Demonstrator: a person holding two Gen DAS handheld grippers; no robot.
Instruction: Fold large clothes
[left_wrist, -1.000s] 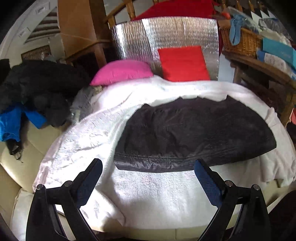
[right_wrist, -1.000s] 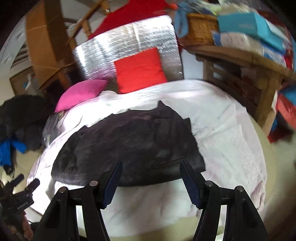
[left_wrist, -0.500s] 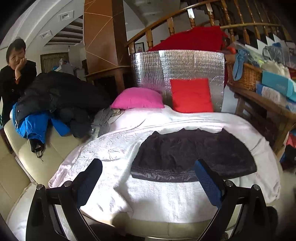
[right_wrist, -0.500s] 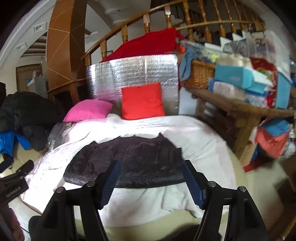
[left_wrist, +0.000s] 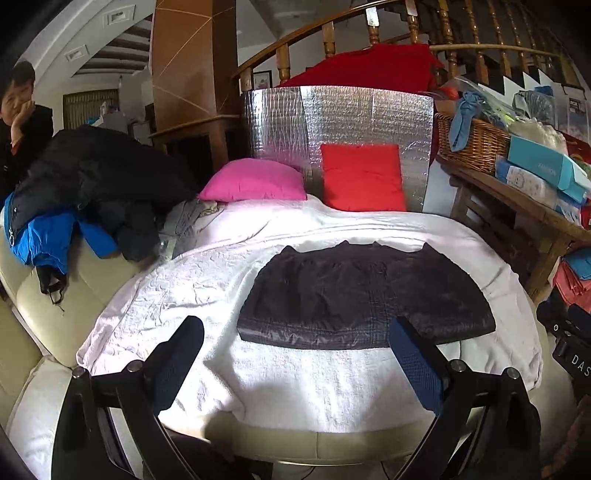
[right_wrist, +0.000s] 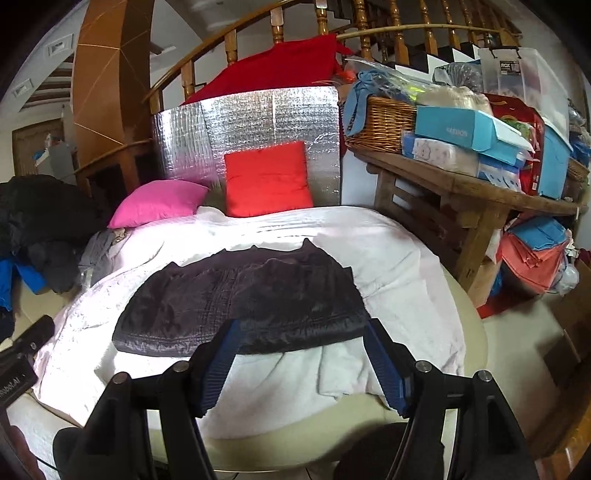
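A dark grey folded garment (left_wrist: 365, 295) lies flat on the white blanket (left_wrist: 184, 288) that covers the sofa. It also shows in the right wrist view (right_wrist: 240, 299). My left gripper (left_wrist: 295, 336) is open and empty, held back from the garment's near edge and above the blanket. My right gripper (right_wrist: 301, 332) is open and empty, hovering in front of the garment's near right part. Neither gripper touches the cloth.
A pink cushion (left_wrist: 255, 181) and a red cushion (left_wrist: 364, 177) lean on a silver foil panel (left_wrist: 340, 118) at the back. A pile of black and blue jackets (left_wrist: 81, 192) lies at the left. A cluttered wooden table (right_wrist: 461, 192) stands at the right. A person (left_wrist: 18, 122) stands far left.
Both grippers have drawn back and up from the garment, so it looks smaller and more of the room shows. The garment has not moved. Both stay open.
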